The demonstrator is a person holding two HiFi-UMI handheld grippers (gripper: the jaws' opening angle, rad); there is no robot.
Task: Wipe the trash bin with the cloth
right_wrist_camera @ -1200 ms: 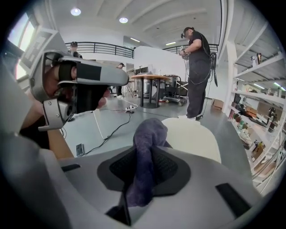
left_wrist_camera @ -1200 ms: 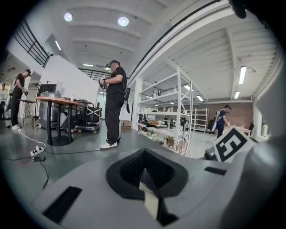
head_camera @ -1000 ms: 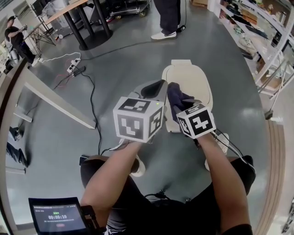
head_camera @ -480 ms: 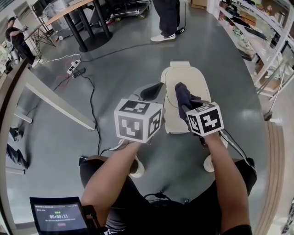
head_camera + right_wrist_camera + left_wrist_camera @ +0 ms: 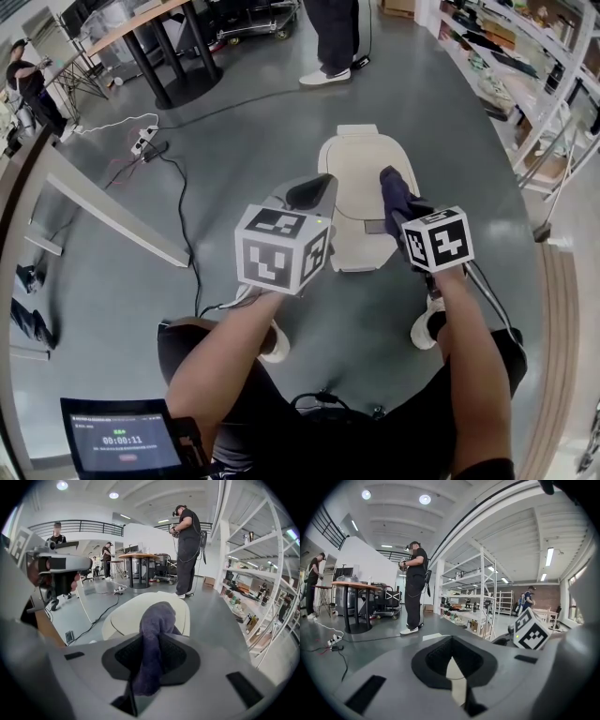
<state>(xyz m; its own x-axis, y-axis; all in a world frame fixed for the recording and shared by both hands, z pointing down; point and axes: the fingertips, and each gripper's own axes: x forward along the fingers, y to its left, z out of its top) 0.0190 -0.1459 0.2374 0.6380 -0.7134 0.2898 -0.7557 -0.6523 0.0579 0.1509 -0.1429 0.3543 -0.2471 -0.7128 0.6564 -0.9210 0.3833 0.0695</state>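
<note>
The right gripper [image 5: 152, 657] is clamped on a dark purple cloth [image 5: 158, 620], which bunches up past its jaw tips over the right part of the cream trash bin [image 5: 361, 164] lid just ahead of and below it. Off to its left, the left gripper [image 5: 451, 660] has its jaws together on nothing, near the bin's left edge. Beyond both, a person [image 5: 187, 550] stands on the grey floor [image 5: 244, 122].

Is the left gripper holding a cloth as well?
No, the left gripper has nothing between its jaws; only the right gripper pinches the purple cloth.
</note>
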